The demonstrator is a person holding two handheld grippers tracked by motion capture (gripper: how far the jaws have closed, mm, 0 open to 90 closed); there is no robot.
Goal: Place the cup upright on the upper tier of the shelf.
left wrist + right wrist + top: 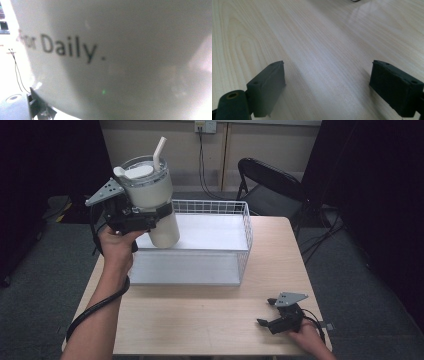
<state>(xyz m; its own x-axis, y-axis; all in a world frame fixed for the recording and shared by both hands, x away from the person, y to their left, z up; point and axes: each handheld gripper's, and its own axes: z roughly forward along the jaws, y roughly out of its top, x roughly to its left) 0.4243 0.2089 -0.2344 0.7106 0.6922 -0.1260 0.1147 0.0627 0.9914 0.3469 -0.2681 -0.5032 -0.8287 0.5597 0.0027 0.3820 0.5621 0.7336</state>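
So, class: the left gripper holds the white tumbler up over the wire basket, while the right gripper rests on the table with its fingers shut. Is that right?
Not quite. The right gripper has its fingers wide apart over bare table, as the right gripper view shows. The left gripper does hold the white tumbler over the wire basket.

A staged recording room rather than a home — black curtains [30, 195] hang at both sides, grey carpet [360, 295] covers the floor, a lone light-wood table [200, 320] stands in the middle, with a folding chair [270, 185] and a wall socket [205, 126] trailing cables behind.
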